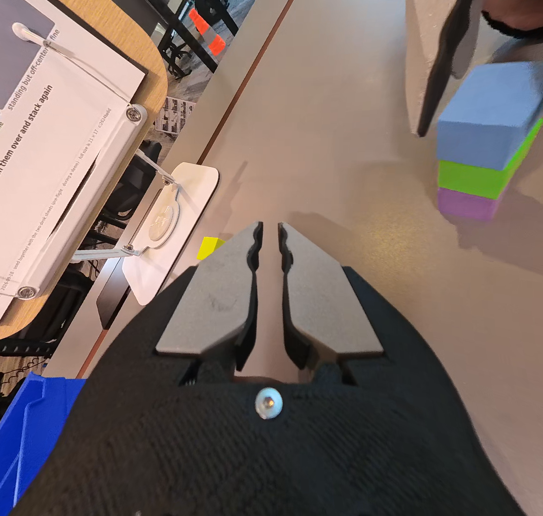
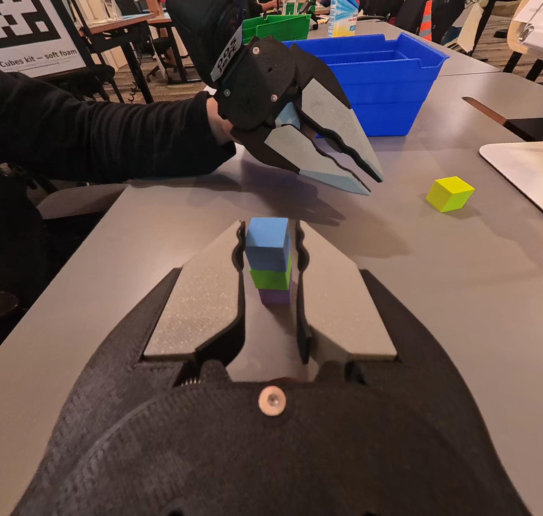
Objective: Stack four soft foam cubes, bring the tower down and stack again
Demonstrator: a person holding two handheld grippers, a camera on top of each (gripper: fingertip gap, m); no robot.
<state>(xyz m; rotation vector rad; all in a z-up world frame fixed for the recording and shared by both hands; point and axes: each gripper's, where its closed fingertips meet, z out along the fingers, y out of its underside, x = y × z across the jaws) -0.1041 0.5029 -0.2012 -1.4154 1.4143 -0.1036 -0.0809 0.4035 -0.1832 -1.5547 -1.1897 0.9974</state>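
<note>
Left gripper (image 1: 270, 225): jaws a narrow gap apart, nothing between them; it hangs above bare table, tips pointed toward the far edge. In the right wrist view the same gripper (image 2: 373, 184) is held in a hand (image 2: 219, 122) in a black sleeve (image 2: 102, 137), tilted down, beyond the stack and clear of it.

Right gripper (image 2: 269, 227): jaws spread a little wider than the blue cube, one finger on each side of the stack top; small gaps show on both sides, so no grip is seen. In the left wrist view one dark finger (image 1: 435, 90) of it stands just beside the blue cube.

Stack: three cubes, upright on the table. Purple cube (image 2: 274, 296) at the bottom, green cube (image 2: 269, 278) on it, blue cube (image 2: 267, 246) on top. The layers sit slightly off-line with each other. Left wrist view shows them at far right: blue cube (image 1: 487, 119), green cube (image 1: 470, 178), purple cube (image 1: 464, 205).

Yellow cube (image 2: 449, 193): alone on the table, well apart from the stack, to its right, tilted on the diagonal to the camera. In the left wrist view only a corner (image 1: 210, 247) shows past the left finger.

Table (image 2: 440, 281): grey, matte.

Bin (image 2: 382, 90): blue, on the table behind the left gripper.

Sign stand (image 1: 176, 216): white base plate at the table edge, near the yellow cube, carrying a printed sheet (image 1: 73, 149).
</note>
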